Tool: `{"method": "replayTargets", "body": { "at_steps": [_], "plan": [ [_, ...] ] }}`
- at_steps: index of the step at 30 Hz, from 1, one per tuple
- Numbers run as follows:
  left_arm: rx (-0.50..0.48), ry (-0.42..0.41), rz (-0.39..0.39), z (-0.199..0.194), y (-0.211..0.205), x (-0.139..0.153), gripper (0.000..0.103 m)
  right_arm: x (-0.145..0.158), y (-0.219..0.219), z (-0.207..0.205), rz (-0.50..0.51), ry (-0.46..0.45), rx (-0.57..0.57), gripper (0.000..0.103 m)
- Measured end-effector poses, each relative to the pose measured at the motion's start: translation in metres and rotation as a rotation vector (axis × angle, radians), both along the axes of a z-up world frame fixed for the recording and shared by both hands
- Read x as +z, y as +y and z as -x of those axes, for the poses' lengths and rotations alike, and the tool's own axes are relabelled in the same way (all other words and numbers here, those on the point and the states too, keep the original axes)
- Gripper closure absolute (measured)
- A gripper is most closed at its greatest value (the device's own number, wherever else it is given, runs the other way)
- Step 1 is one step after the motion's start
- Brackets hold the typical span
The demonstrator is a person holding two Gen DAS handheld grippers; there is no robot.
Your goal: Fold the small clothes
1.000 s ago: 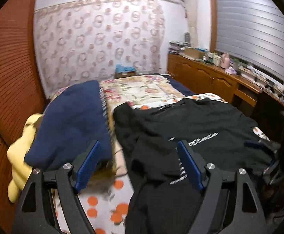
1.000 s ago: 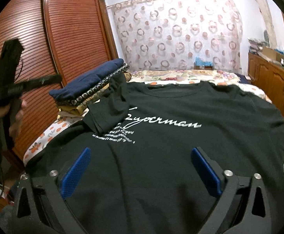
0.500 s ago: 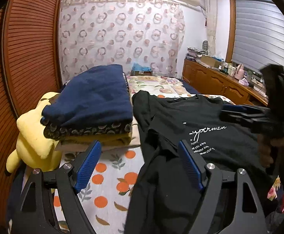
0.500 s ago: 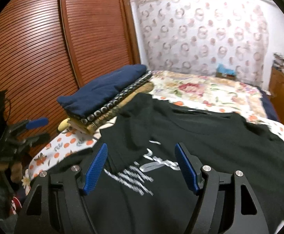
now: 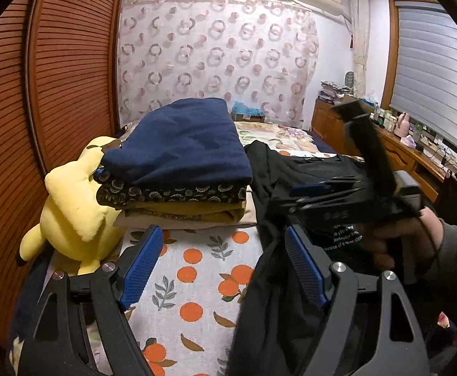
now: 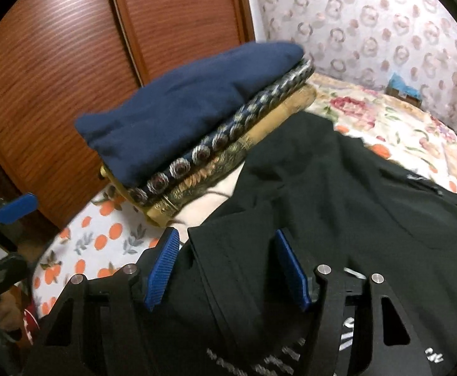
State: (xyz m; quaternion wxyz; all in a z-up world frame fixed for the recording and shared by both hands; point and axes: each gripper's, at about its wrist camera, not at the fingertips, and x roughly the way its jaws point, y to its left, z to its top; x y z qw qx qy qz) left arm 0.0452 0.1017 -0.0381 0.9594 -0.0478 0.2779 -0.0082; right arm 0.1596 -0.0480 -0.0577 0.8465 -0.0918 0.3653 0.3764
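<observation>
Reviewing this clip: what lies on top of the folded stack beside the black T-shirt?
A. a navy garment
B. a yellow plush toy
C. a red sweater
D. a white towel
A: the navy garment tops the stack, with patterned and mustard layers under it; the plush toy sits beside the stack, not on it, and the T-shirt lies on the stack's other side.

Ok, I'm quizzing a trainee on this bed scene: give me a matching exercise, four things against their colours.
Things:
1. plush toy
2. top garment of the folded stack
3. T-shirt being folded
4. fruit print on the bedsheet

Colours:
a. black
b. orange
c. yellow
d. navy blue

Pairs: 1-c, 2-d, 3-a, 4-b
</observation>
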Motion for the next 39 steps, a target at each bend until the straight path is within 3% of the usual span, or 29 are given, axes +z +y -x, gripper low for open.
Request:
{"method": "replayTargets", "body": {
  "at_steps": [1,3,5,9,12,22,26,30,34,35,38,39],
  "plan": [
    [0.0,0.001,-0.005,0.0,0.0,-0.001,0.022,-0.006,0.004,-0.002,0.029,0.007,0.0,0.048],
    [0.001,0.001,-0.006,0.0,0.0,-0.001,0.022,-0.01,0.003,-0.004,0.064,-0.008,-0.031,0.074],
    [-0.004,0.005,-0.003,0.0,-0.001,-0.003,0.022,-0.007,-0.008,-0.007,0.011,0.023,-0.018,0.085],
    [-0.013,0.02,0.013,-0.003,-0.005,-0.009,0.022,0.012,-0.037,-0.008,-0.1,0.024,-0.017,0.091],
    [-0.026,0.032,0.015,-0.005,-0.011,-0.012,0.022,0.021,-0.055,-0.001,-0.121,-0.015,-0.033,0.094],
    [-0.057,0.069,0.011,-0.011,-0.026,-0.023,0.022,0.031,-0.087,0.013,-0.129,-0.058,-0.103,0.094],
    [-0.058,0.096,0.013,-0.015,-0.027,-0.03,0.022,0.038,-0.098,0.015,-0.12,-0.084,-0.186,0.094],
    [-0.054,0.109,0.019,-0.016,-0.026,-0.032,0.022,0.039,-0.122,0.008,-0.14,-0.077,-0.275,0.096],
    [-0.055,0.12,0.02,-0.016,-0.028,-0.035,0.022,0.034,-0.124,0.004,-0.158,-0.056,-0.291,0.096],
    [-0.057,0.122,0.02,-0.016,-0.028,-0.036,0.022,0.032,-0.122,0.005,-0.163,-0.05,-0.287,0.094],
    [-0.063,0.142,0.015,-0.02,-0.029,-0.038,0.022,0.024,-0.113,0.002,-0.155,-0.028,-0.268,0.061],
    [-0.066,0.153,0.012,-0.021,-0.031,-0.039,0.022,0.019,-0.106,0.003,-0.155,-0.019,-0.246,0.056]
  ]
}}
